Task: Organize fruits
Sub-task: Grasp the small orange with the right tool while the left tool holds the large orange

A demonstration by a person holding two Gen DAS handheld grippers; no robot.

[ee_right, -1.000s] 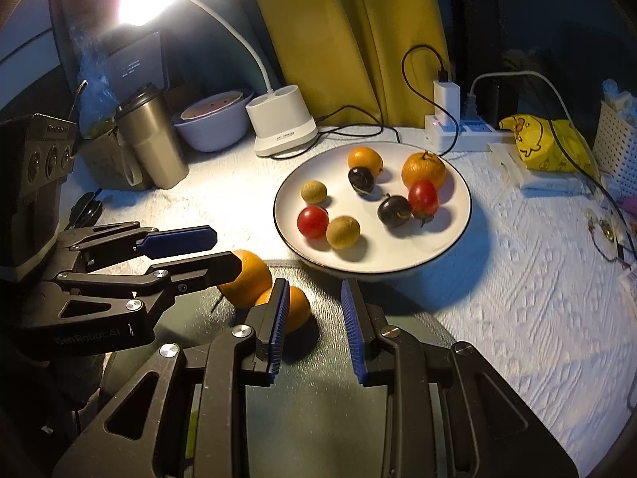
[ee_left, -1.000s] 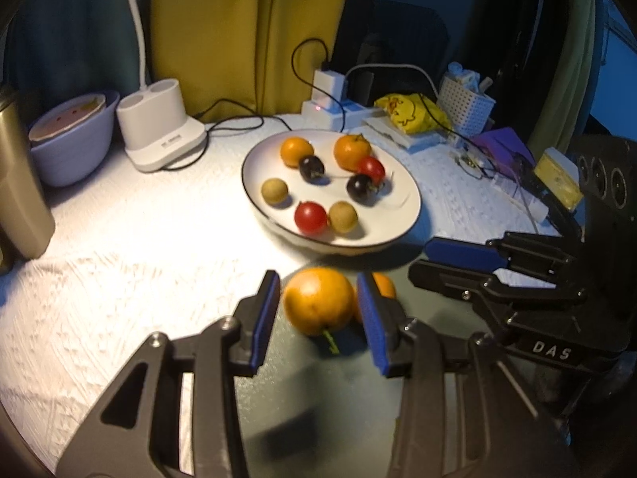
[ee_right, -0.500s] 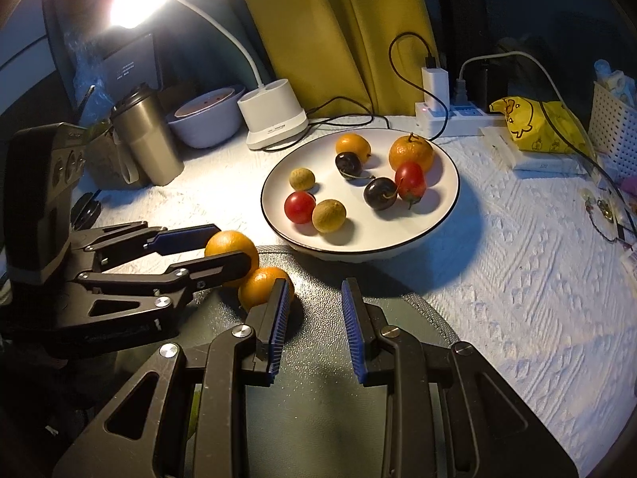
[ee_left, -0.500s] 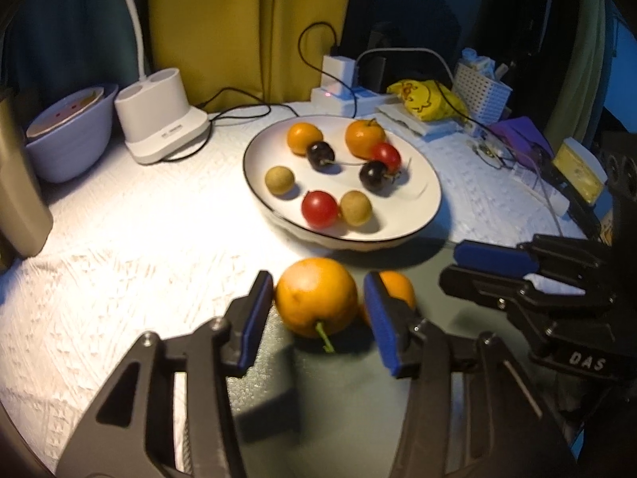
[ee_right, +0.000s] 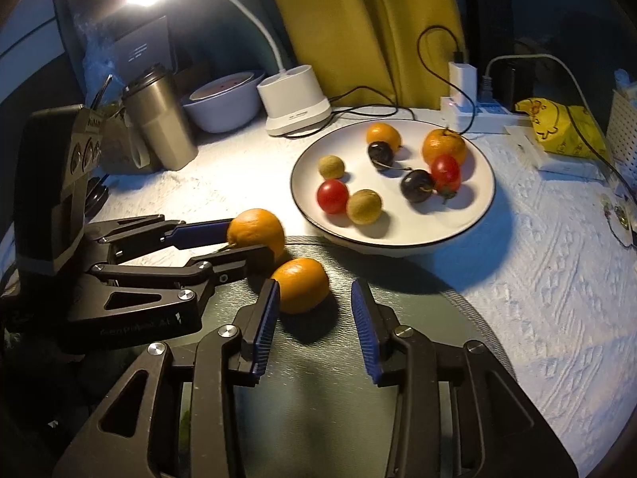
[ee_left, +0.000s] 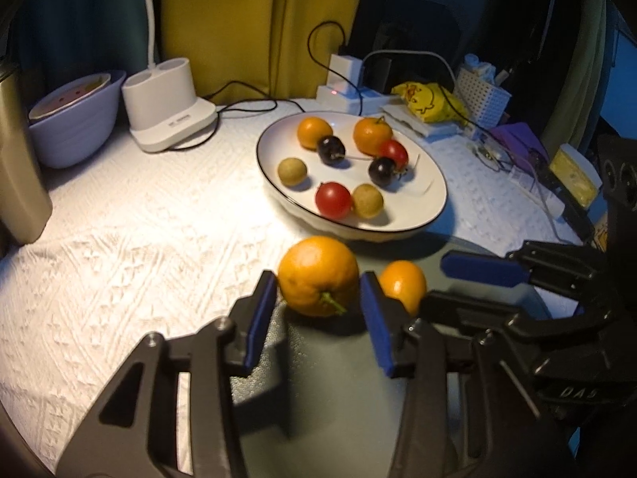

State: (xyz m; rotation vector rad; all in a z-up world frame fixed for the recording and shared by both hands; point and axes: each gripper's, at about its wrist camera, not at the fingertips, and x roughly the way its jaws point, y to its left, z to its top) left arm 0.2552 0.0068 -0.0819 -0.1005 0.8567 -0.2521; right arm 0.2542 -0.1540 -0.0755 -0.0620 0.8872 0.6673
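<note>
Oranges are sitting right at your fingertips, two of them on the dark green mat (ee_right: pixel 418 298) nearest you. Your left gripper (ee_left: pixel 318 310) is closing around the larger orange (ee_left: pixel 317 275); the fruit is sitting between the blue pads (ee_left: pixel 258 318), its stem pointing back toward you, but whether the pads are pressing on it is hard to tell. Your right gripper (ee_right: pixel 314 322) is opening with nothing held; the smaller orange (ee_right: pixel 301 285) is lying just beside its left pad (ee_right: pixel 266 324), ahead of the gap rather than inside it. The two oranges are resting close together, the larger one to the left of the smaller.

Just past the mat's edge, the white plate (ee_right: pixel 475 215) is standing on the textured white tablecloth (ee_left: pixel 119 239). It is carrying two more oranges at its far side, two dark cherries, two red tomatoes and two small tan fruits, all loosely scattered.

Farther back you are looking at a white lamp base (ee_left: pixel 169 113), a lavender bowl (ee_left: pixel 75 127) and a steel tumbler (ee_right: pixel 159 119) on the left, with a power strip (ee_right: pixel 473 113) and a yellow bag (ee_left: pixel 430 101) behind the plate to the right.
</note>
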